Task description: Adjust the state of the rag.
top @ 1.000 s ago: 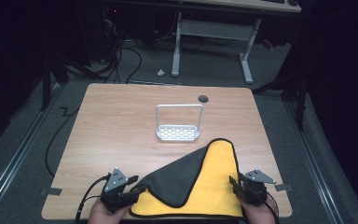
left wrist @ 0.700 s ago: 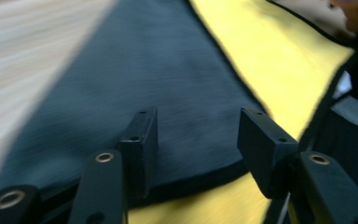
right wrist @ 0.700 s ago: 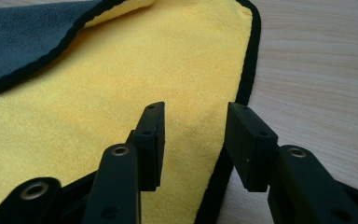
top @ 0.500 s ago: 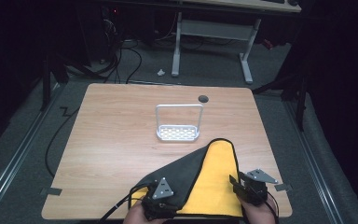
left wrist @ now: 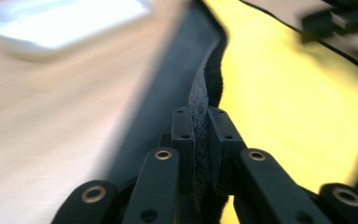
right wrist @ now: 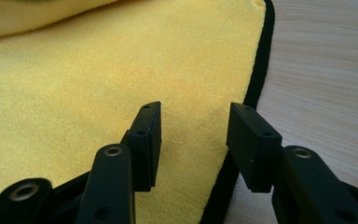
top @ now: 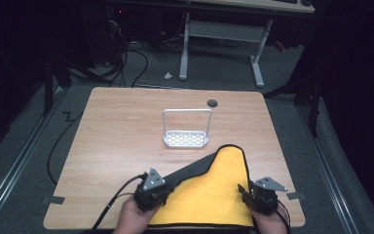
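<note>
Dim room, grey floor [top: 24,146], white-legged desk [top: 224,29] beyond wooden table [top: 121,126]

The left gripper [top: 152,191] sits at about seven o'clock on the table, held by the person's left hand [top: 132,218], its black jaws pinched together with only a thin fold between them. The right gripper [top: 262,195], at about five o'clock in the right hand [top: 271,223], has its jaws spread apart.

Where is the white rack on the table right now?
In the high view, the white rack stands upright near the table's middle, just beyond the yellow cloth's far corner.
</note>
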Demonstrator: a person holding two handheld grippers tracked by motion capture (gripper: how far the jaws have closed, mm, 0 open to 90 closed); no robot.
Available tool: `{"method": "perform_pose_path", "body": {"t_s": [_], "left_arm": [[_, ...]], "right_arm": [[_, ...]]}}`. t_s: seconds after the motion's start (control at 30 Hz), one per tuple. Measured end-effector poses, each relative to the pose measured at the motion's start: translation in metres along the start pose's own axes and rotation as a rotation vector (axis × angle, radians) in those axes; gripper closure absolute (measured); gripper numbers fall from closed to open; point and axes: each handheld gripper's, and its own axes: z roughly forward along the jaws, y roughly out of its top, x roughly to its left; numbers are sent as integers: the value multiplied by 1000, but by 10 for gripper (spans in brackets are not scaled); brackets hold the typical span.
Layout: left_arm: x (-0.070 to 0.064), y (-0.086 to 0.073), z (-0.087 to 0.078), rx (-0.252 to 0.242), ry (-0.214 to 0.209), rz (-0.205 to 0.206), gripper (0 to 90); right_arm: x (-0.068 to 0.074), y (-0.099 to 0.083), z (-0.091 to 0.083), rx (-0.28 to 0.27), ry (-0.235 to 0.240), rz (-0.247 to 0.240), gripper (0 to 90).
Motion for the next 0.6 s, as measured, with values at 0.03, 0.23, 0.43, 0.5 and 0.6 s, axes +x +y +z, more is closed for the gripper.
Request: {"method": "perform_pose_path", "body": {"t_s": [0.03, 0.23, 0.43, 0.5, 0.6], "left_arm": [[11, 3, -3, -11, 19, -14, 819], [78, 13, -8, 0, 131, -71, 806], [115, 6, 14, 90, 196, -99, 703], [119, 2, 16, 93, 208, -113, 646], [121, -2, 13, 71, 204, -137, 591]], "right_arm": [[0, 0, 0, 0, 1, -1, 557], [-1, -1, 0, 8, 3, 6, 561], [0, 0, 1, 7, 14, -16, 560], [3, 1, 1, -5, 20, -35, 560], [8, 4, 1, -20, 41, -54, 570]]}}
